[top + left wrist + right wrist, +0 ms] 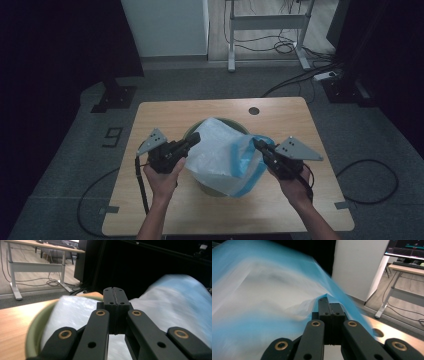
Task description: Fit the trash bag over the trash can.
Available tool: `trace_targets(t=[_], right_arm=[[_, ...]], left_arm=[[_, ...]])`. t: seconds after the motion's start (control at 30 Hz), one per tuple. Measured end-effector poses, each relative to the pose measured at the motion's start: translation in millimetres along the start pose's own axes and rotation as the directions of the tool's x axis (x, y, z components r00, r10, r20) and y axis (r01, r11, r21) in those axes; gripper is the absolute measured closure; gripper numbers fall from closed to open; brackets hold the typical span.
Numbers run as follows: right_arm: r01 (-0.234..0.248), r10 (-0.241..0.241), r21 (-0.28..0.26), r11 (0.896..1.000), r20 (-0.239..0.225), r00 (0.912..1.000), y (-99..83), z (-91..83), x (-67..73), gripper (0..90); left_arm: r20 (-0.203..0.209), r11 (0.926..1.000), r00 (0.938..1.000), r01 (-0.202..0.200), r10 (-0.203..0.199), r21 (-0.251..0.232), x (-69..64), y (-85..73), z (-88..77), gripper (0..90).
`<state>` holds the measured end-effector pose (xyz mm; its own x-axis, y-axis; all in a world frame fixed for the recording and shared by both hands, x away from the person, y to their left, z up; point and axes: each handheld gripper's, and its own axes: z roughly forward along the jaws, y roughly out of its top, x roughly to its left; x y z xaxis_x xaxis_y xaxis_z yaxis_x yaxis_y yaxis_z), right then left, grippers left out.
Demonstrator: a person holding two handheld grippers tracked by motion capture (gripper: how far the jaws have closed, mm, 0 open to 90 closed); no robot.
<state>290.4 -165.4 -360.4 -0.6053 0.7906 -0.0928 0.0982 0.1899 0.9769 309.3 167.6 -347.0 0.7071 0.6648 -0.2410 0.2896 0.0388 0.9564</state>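
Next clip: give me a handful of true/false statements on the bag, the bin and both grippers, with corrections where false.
1. The bag is white with a blue edge. True.
2. The bin is red. False: its rim is green.
3. The right gripper is shut on the bag's blue edge. True: the film is pinched between its closed jaws in the right gripper view.
4. The left gripper stands wide open. False: its jaws are closed together, at the bag's white side.
5. The bag lies flat on the floor. False: it sits over the bin on the table.
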Motion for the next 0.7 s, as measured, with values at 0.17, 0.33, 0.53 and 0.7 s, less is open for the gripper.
trace_targets(t=[0.17, 0.33, 0.53, 0.7], right_arm=[[0.009, -0.009, -0.014, 1.000, 0.026, 0.9996, 17.8, 10.9, -14.0, 89.2], [0.005, -0.004, -0.031, 1.000, 0.018, 0.9998, 35.5, 19.5, -19.0, 89.3], [0.024, -0.025, -0.043, 0.999, -0.019, 0.9995, 37.1, 19.4, -4.9, 89.3], [0.034, -0.036, -0.041, 0.999, -0.034, 0.9988, 34.7, 16.2, 5.2, 89.3]], left_arm=[[-0.019, 0.9997, 0.9998, 0.006, -0.007, -0.023, 13.2, 16.5, 1.5, 89.9], [0.028, 0.9999, 0.9996, -0.008, 0.008, 0.011, 8.0, 21.6, 5.8, 89.8], [0.129, 0.9934, 0.9908, -0.054, 0.040, 0.101, -16.5, 10.1, 13.9, 76.8], [0.144, 0.9887, 0.9881, -0.073, 0.053, 0.131, -38.5, -1.4, 8.5, 54.5]])
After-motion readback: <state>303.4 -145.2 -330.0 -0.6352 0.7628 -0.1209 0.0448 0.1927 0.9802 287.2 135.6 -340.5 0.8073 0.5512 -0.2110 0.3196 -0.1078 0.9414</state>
